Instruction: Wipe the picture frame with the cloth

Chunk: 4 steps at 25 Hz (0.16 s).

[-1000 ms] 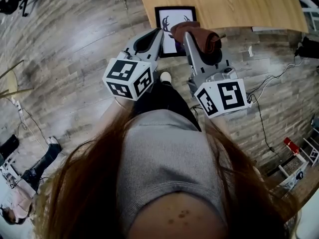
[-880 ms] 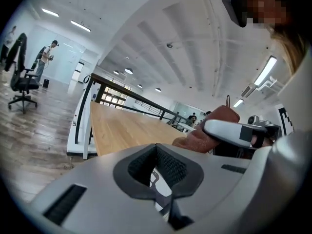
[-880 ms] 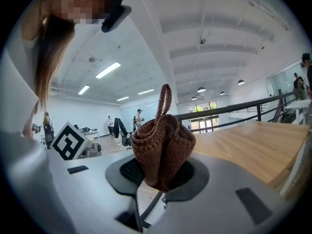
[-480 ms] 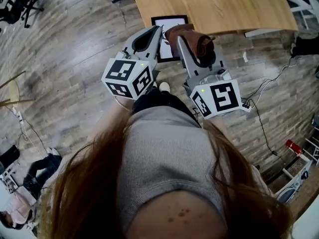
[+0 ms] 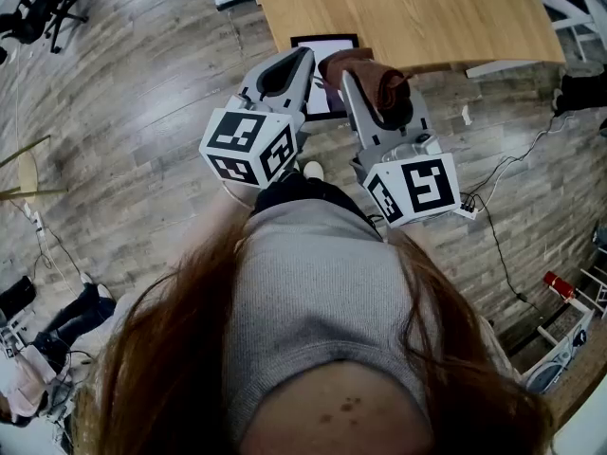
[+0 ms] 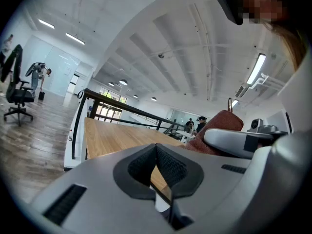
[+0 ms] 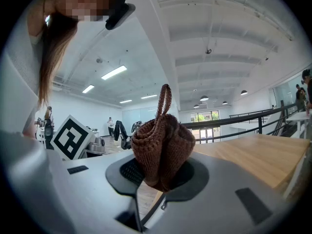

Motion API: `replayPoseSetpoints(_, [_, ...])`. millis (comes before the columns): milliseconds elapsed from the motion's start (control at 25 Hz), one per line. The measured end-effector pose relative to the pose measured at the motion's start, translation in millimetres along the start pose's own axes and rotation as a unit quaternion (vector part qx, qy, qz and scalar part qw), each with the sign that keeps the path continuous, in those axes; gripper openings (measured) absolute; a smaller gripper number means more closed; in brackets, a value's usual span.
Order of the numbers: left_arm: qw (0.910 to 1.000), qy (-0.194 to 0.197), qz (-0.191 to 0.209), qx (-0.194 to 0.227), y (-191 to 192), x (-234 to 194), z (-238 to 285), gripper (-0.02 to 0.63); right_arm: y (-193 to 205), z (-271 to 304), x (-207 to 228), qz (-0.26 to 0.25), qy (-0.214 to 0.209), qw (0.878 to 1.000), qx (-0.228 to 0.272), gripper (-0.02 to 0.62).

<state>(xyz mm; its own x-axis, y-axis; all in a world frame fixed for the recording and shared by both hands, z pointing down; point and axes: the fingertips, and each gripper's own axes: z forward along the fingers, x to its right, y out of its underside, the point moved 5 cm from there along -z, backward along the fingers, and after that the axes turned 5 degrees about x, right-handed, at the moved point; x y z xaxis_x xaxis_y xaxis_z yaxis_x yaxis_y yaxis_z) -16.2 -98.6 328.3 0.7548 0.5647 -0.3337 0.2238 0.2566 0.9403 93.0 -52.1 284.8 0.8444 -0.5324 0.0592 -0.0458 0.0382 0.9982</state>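
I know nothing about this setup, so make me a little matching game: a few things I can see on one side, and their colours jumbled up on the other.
Things:
1. cloth
2. table
3. picture frame
4. floor

Colours:
A. light wood
B. grey-brown planks
C. reddish-brown knit
D. black border around white

Pairs: 1-C, 2-A, 3-D, 4-B
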Motion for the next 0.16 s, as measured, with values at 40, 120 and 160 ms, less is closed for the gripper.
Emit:
replayPoseSetpoints(40, [1.0, 0.0, 0.001, 0.001, 0.1, -0.4, 0.1, 0.009, -0.2, 0.5, 0.0, -0.001, 0.0, 1.0, 0.001, 0.097])
replayPoseSetpoints(120, [1.0, -0.001, 0.001, 0.001, 0.7, -1.4, 0.6, 0.009, -0.2, 1.6, 0.2, -0.002, -0.001, 1.0, 0.002, 0.097])
replayPoseSetpoints(160, [1.0, -0.001, 0.0, 0.002, 1.1, -1.9, 0.9, 0.009, -0.1, 2.1, 0.4, -0.003, -0.002, 1.0, 0.003, 0.097])
